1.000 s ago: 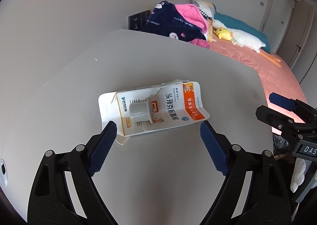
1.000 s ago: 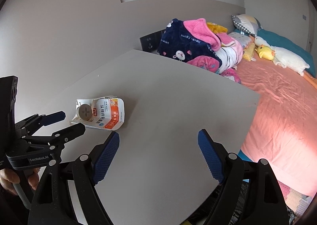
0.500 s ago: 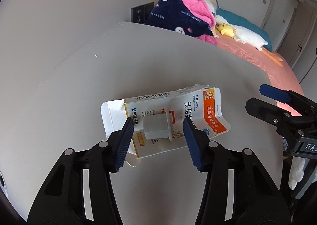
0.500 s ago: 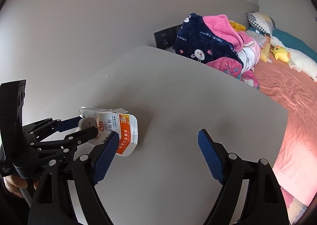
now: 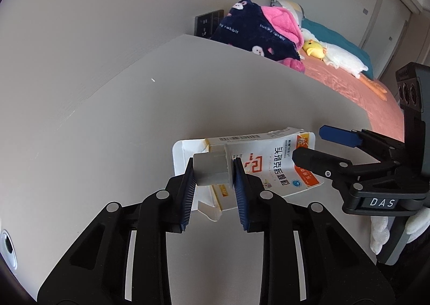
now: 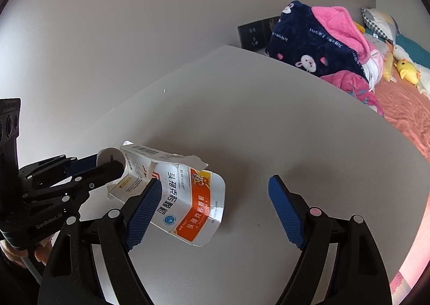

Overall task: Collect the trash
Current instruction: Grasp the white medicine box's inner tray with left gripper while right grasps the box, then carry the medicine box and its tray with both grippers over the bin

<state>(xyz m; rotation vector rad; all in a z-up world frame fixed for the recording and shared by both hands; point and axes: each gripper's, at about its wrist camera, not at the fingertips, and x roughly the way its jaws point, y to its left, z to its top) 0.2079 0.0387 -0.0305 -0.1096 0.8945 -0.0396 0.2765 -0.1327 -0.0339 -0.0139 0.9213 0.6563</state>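
**Carton caught by its cap**

The left gripper point(image 5: 212, 173) has just closed its jaws on the grey cap point(image 5: 211, 170) of the torn carton point(image 6: 185, 197) on the counter point(image 6: 268, 122); the flimsy carton could tear or swing loose when lifted; the right gripper point(image 6: 215, 210), jaws spread, hovers close and risks knocking it; blankets point(image 6: 319, 44) lie well beyond.

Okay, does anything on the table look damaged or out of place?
Yes. The carton is torn open along its top edge and crushed out of shape, with a loose flap at one end. The left claw is shut on its grey cap, so it sits tilted on the table. Nothing looks spilled.
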